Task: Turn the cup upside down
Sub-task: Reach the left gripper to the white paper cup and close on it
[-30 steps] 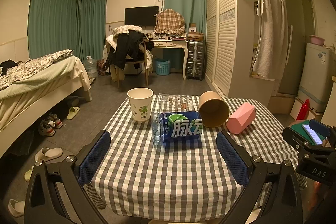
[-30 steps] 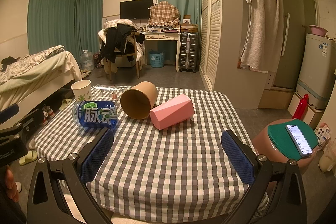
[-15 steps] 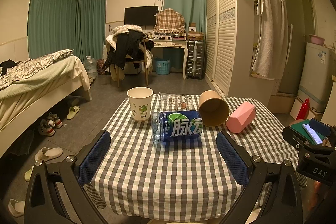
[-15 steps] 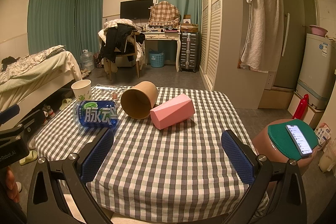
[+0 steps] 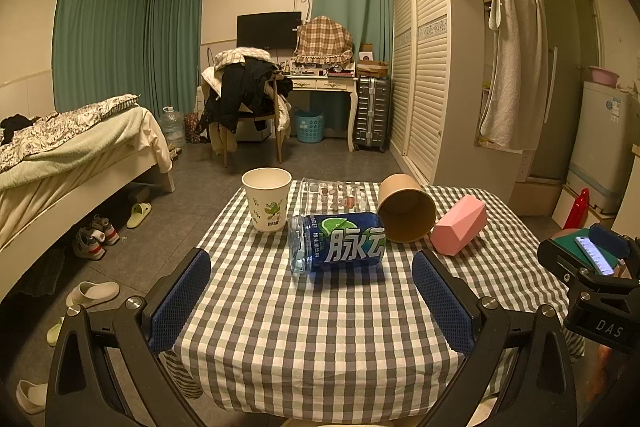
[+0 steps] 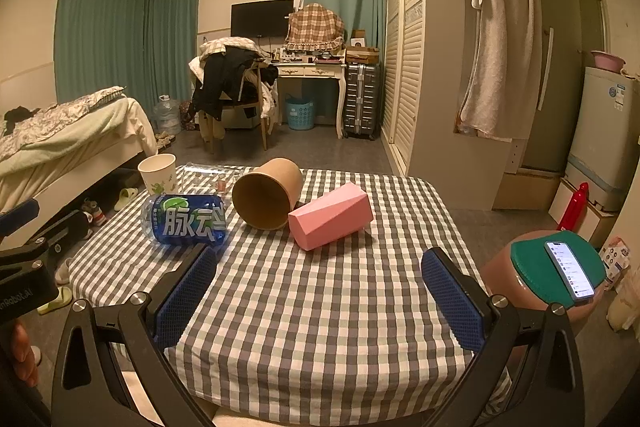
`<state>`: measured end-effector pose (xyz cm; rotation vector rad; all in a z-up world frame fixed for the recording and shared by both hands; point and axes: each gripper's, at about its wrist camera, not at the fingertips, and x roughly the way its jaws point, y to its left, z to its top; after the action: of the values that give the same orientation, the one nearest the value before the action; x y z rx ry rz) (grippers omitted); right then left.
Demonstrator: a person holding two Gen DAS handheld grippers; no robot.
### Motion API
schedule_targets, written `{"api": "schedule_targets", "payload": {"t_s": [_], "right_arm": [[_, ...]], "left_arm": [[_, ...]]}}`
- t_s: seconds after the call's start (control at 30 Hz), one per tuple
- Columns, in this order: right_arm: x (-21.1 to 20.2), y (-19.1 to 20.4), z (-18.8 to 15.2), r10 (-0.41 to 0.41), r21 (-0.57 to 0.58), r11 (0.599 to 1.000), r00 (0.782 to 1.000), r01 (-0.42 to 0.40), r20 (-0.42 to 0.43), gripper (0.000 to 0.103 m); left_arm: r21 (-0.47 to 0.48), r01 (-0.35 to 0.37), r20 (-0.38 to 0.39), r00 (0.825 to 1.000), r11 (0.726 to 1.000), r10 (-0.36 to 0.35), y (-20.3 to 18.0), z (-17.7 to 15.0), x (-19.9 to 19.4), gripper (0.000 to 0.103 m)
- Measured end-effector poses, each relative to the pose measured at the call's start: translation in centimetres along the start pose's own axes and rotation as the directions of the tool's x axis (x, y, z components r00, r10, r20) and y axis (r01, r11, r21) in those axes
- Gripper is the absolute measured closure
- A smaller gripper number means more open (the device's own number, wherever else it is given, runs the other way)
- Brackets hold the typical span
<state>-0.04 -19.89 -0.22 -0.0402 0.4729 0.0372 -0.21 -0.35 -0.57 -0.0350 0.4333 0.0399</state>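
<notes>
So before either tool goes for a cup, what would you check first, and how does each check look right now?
1. Left tool open: ok.
2. Right tool open: ok.
3. White paper cup upright, mouth up, ready to flip: ok.
4. Both tools holding nothing: ok.
5. Path to that cup: not ok for the right tool, since the blue bottle and brown cup lie between; the left looks freer.
6. White cup empty: cannot tell, its bottom is hidden.

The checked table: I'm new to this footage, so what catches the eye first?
A blue-labelled bottle lies on its side mid-table, with a brown paper cup and a pink cup tipped over to its right. A white cup stands upright at the far left corner.
</notes>
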Motion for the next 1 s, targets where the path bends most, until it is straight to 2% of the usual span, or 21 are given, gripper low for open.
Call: {"api": "schedule_targets", "payload": {"t_s": [0.3, 0.53, 0.7, 0.87, 1.0], "right_arm": [[0.1, 0.3, 0.6, 0.006, -0.009, 1.0, 1.0, -0.006, -0.004, 0.0], [2.5, 1.3, 1.6, 0.008, -0.014, 1.0, 0.999, -0.008, -0.035, 0.0], [4.6, 2.6, 3.1, 0.005, -0.023, 1.0, 0.999, -0.006, -0.048, 0.0], [7.5, 4.4, 5.0, 0.005, -0.045, 0.999, 0.998, -0.008, -0.065, 0.0], [10.0, 5.6, 5.9, -0.004, -0.061, 0.998, 0.996, -0.001, -0.084, 0.0]], "left_arm": [[-0.013, -0.012, -0.01, 1.0, 1.0, 0.012, 0.7, -0.1, 0.7, 0.0], [-0.032, -0.039, -0.038, 0.999, 0.999, 0.037, 3.2, 1.2, 3.2, 0.0], [-0.045, -0.056, -0.061, 0.997, 0.997, 0.053, 5.6, 2.3, 6.1, 0.0], [-0.04, -0.08, -0.096, 0.992, 0.996, 0.076, 7.9, 3.3, 10.9, 0.0], [-0.018, -0.06, -0.129, 0.99, 0.998, 0.058, 9.0, 3.7, 14.7, 0.0]]}}
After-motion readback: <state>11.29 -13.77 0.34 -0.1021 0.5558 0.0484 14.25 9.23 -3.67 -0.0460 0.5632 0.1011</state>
